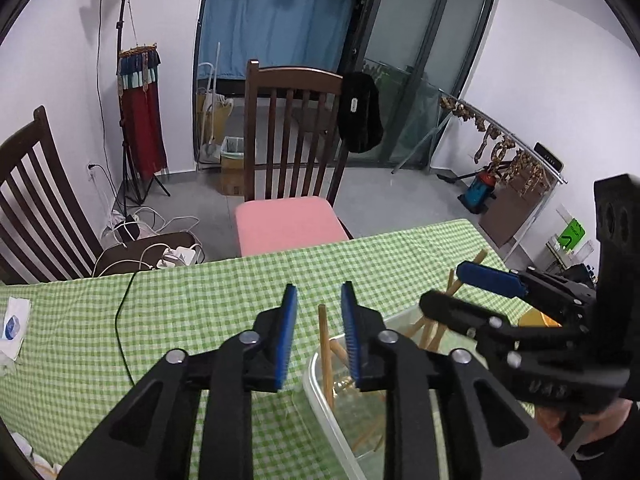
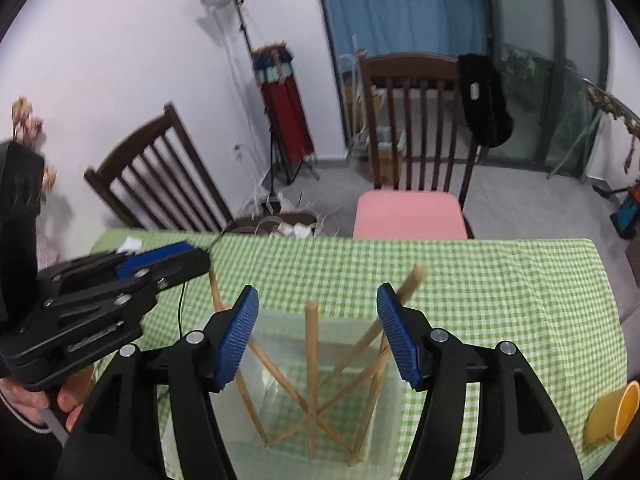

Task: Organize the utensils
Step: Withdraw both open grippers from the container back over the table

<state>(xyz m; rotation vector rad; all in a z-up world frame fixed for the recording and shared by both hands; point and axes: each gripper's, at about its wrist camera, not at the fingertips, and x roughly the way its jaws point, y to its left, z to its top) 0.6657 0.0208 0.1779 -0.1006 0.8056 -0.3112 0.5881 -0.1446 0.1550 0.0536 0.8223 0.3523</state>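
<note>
A clear plastic container (image 1: 316, 396) stands on the green checked tablecloth (image 1: 200, 300), with several wooden chopsticks (image 2: 312, 360) leaning upright inside it. My left gripper (image 1: 318, 292) hovers over the container's left end. Its blue pads stand a little apart, with one chopstick (image 1: 324, 344) rising between them, touching neither. My right gripper (image 2: 316, 292) is over the container (image 2: 280, 316), jaws wide, and a chopstick stands free in the gap. Each gripper shows in the other's view: the right gripper (image 1: 442, 284) and the left gripper (image 2: 198, 256).
A yellow cup (image 2: 612, 416) lies on its side at the right of the cloth. A black cable (image 1: 120, 320) and a tissue packet (image 1: 14, 324) lie at the left. A pink-cushioned chair (image 1: 288, 228) and a dark chair (image 1: 36, 208) stand at the far edge.
</note>
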